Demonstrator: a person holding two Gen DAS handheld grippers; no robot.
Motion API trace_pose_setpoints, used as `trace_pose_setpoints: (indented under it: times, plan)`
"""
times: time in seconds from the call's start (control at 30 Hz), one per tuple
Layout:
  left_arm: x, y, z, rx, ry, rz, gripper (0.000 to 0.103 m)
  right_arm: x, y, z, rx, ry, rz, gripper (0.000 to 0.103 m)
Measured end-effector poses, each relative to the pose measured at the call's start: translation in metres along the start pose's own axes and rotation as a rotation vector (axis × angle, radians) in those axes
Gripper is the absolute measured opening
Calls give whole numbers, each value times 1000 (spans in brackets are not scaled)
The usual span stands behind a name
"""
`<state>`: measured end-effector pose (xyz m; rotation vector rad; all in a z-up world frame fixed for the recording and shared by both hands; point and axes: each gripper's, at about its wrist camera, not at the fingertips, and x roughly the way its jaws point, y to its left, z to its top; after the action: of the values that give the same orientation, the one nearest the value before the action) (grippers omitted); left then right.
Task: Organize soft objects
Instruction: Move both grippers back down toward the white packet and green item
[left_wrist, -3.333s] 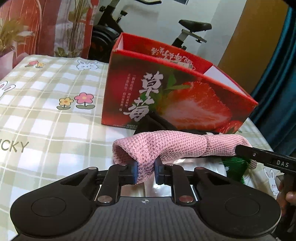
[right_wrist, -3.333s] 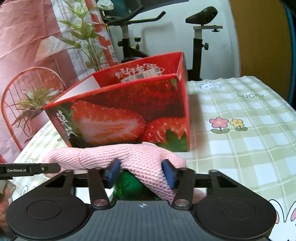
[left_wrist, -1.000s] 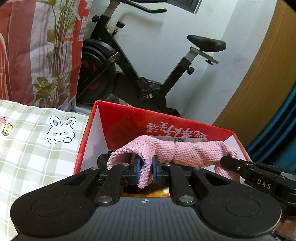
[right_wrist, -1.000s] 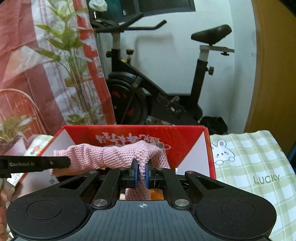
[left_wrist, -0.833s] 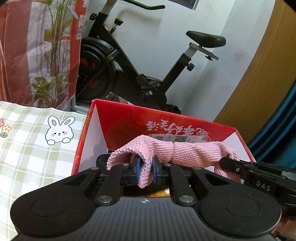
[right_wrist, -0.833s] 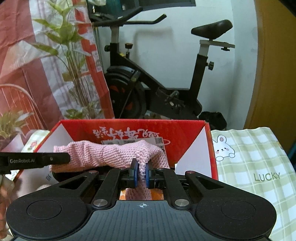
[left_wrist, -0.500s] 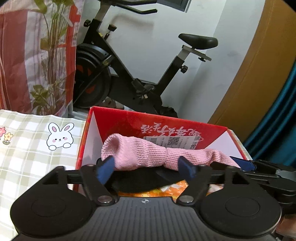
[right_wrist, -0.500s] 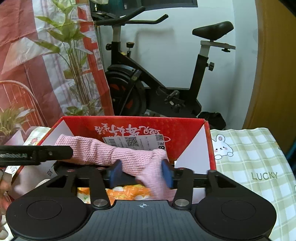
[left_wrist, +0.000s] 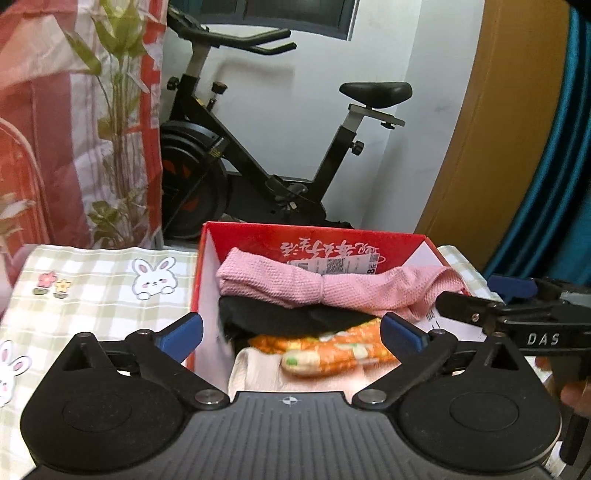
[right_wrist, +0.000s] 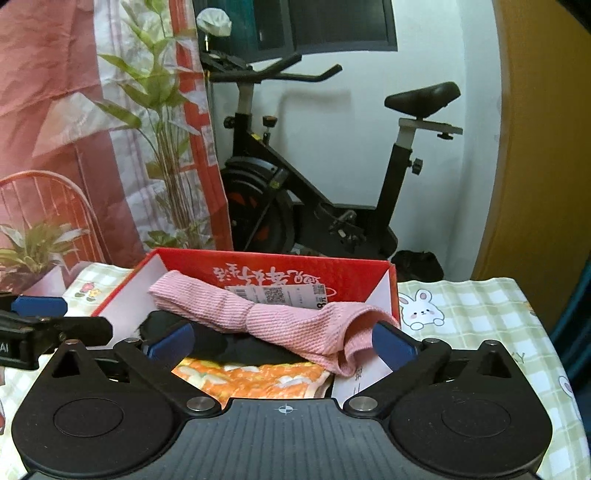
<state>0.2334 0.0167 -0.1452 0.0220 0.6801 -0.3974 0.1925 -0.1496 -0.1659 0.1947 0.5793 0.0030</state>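
Two views, left wrist first.
Left claw (left_wrist: 291, 334): released, its blue pads wide apart and gripping nothing, poised over the near edge of the box.
Box (left_wrist: 399, 242): red cardboard, open at the top, standing on the checked desk (left_wrist: 92, 284).
Pink knit cloth (left_wrist: 295, 286): draped across the box from 9 to 3 o'clock, on top of the pile, free of both claws.
Under it: a black cloth (left_wrist: 288, 319), then an orange flowered cloth (left_wrist: 332, 350) and a pale one (left_wrist: 258, 373) at 6 o'clock.
Right claw (left_wrist: 480, 295): seen at 3 o'clock, beside the cloth's end.
Background: an exercise bike (left_wrist: 258, 162) at 12 o'clock.

Right wrist view.
Right claw (right_wrist: 282, 343): released too, pads spread, holding nothing.
Pink knit cloth (right_wrist: 266, 317): inside the box (right_wrist: 258, 260), one end folded down by the right pad at 3 o'clock.
Black cloth (right_wrist: 236, 345) and orange flowered cloth (right_wrist: 251, 380): beneath it.
Left claw (right_wrist: 40, 314): at 9 o'clock, outside the box's left wall.
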Motion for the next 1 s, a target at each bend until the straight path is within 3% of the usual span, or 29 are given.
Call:
trace_pose_setpoints:
  times: [0.43,1.0]
  plan:
    - [-51,-5,-39,2,1,39,103,-57,12,-34,7,-13,25,103]
    - [-49,-2,-134,-90,93,24,103,-73,8,-148,14,90,18,102]
